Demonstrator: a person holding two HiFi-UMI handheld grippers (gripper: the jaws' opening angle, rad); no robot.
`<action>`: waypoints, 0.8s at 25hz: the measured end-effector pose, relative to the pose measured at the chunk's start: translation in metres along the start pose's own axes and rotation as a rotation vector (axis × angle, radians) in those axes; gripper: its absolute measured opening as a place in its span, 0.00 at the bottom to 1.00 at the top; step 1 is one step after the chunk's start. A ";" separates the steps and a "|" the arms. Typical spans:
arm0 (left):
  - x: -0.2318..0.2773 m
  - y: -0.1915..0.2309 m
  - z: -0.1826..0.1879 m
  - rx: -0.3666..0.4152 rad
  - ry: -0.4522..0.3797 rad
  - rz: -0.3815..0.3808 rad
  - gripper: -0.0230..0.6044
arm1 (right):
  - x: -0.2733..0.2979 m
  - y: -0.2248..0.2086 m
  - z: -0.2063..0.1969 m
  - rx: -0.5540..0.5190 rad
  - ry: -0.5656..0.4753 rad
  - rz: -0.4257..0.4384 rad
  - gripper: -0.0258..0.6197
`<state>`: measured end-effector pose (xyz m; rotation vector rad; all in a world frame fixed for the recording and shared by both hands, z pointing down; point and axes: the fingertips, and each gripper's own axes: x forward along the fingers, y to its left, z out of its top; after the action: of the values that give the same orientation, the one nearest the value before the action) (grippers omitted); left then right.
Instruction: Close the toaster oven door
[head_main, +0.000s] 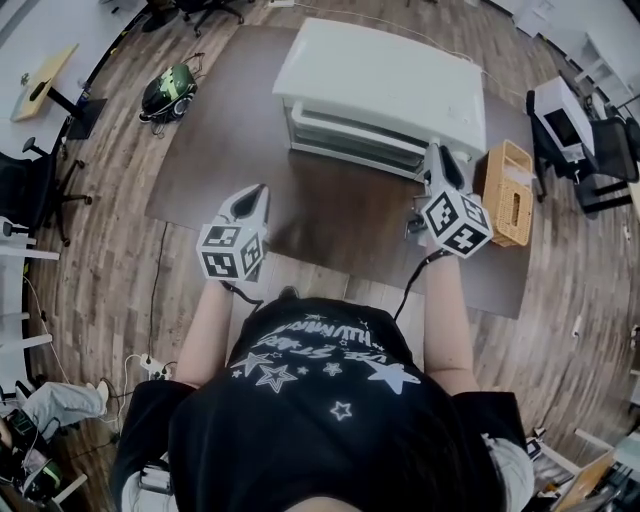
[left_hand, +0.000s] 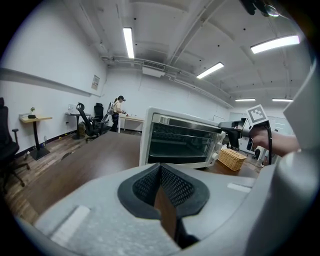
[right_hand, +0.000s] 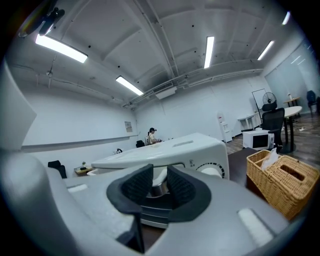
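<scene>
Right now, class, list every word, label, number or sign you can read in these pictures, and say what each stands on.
None can be read letter for letter.
Black T-shirt: pale stylised lettering among stars, too warped to read.
Toaster oven: marks round its dial, too small to read.
Wall notice, left gripper view: too small to read.

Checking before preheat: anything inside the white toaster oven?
Through the closed glass door of the white toaster oven, only a dark cavity with horizontal bars, probably a rack, shows. The cavity's floor and back are too dark to tell.
</scene>
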<state>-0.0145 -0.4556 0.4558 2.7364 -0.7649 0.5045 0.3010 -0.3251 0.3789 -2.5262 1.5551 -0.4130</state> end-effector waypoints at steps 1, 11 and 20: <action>-0.003 -0.001 0.000 -0.003 -0.005 0.013 0.05 | 0.001 0.000 0.001 -0.010 0.005 0.014 0.18; -0.055 -0.039 -0.016 -0.038 -0.038 0.175 0.05 | -0.012 -0.003 -0.003 -0.013 0.048 0.154 0.19; -0.139 -0.083 -0.081 -0.149 -0.033 0.364 0.05 | -0.056 0.021 -0.039 -0.043 0.128 0.345 0.19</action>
<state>-0.1016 -0.2972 0.4626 2.4814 -1.2650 0.4522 0.2469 -0.2837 0.4019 -2.2326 2.0190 -0.5053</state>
